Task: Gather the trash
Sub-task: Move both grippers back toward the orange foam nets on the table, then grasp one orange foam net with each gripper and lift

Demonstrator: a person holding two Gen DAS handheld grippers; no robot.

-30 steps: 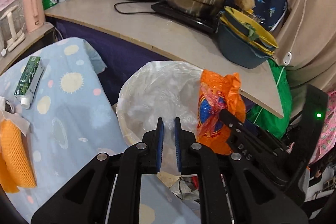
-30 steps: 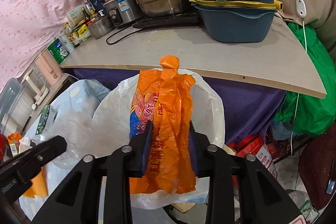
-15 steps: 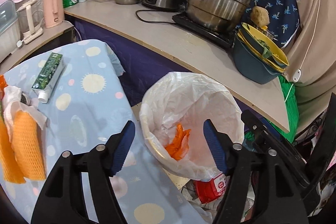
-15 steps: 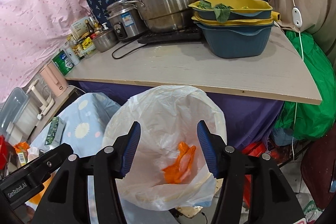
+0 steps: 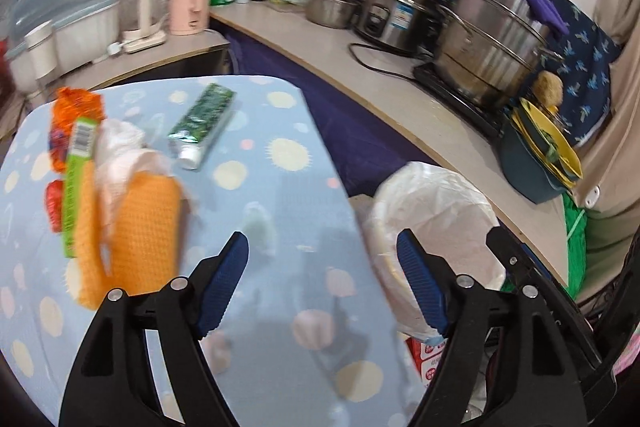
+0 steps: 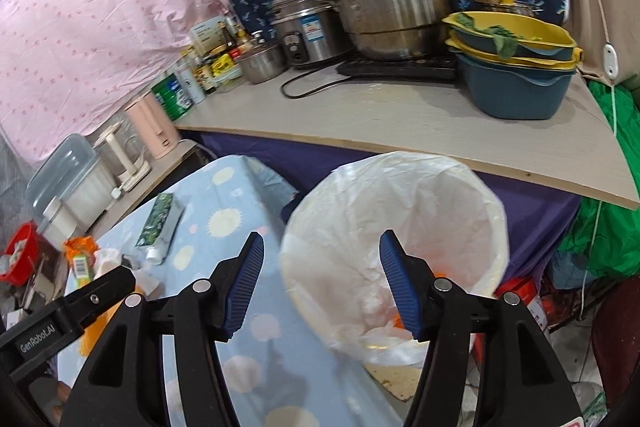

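With the orange wrapper dropped into the bin, both empty grippers, left and right, are gaping wide and apparently swinging toward the table's remaining litter.

The left gripper is spread wide, its blue-padded fingers well apart with nothing between them. The right gripper is likewise spread wide and holds nothing. In the right wrist view, the left gripper's black finger shows at the near left.
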